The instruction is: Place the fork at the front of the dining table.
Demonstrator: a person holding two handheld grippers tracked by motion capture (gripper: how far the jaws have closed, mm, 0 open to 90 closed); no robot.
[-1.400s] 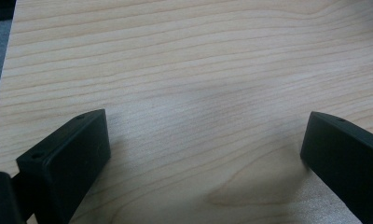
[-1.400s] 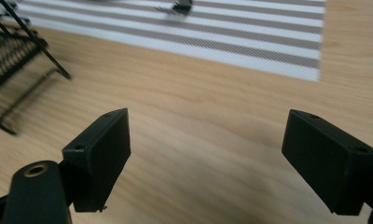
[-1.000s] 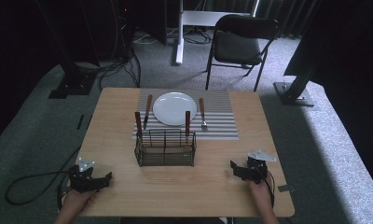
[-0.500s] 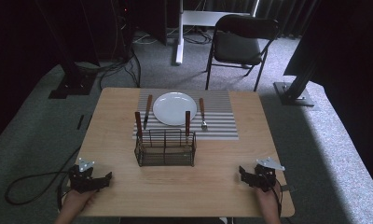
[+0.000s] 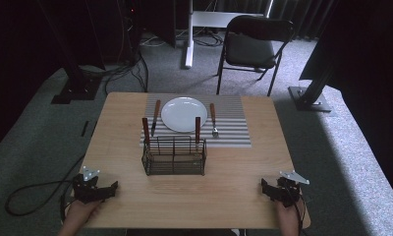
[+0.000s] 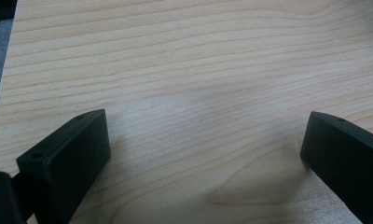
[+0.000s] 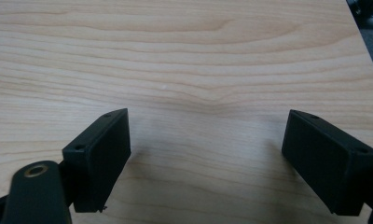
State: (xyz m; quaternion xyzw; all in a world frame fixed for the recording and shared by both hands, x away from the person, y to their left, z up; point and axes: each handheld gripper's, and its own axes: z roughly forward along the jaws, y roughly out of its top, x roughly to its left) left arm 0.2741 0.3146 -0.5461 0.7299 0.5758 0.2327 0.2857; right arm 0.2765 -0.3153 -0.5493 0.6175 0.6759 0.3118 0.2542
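Observation:
A white plate [image 5: 183,114] lies on a striped placemat [image 5: 231,129] at the far middle of the wooden table [image 5: 234,167]. A brown-handled knife [image 5: 155,116] lies left of the plate and a fork [image 5: 213,119] right of it. In front stands a black wire caddy [image 5: 174,156] with two brown handles sticking up from it. My left gripper [image 5: 105,189] rests at the near left corner, open over bare wood [image 6: 201,135]. At the near right corner my right gripper [image 5: 269,189] rests open, nothing between its jaws [image 7: 205,140].
A black folding chair [image 5: 251,46] and a white desk leg [image 5: 188,34] stand beyond the table on grey carpet. Dark stands flank the table at left [image 5: 74,78] and right [image 5: 315,81]. A black cable [image 5: 32,196] trails off the left gripper over the floor.
My right gripper has moved back and to the right, toward the near right corner. The left gripper has stayed where it was.

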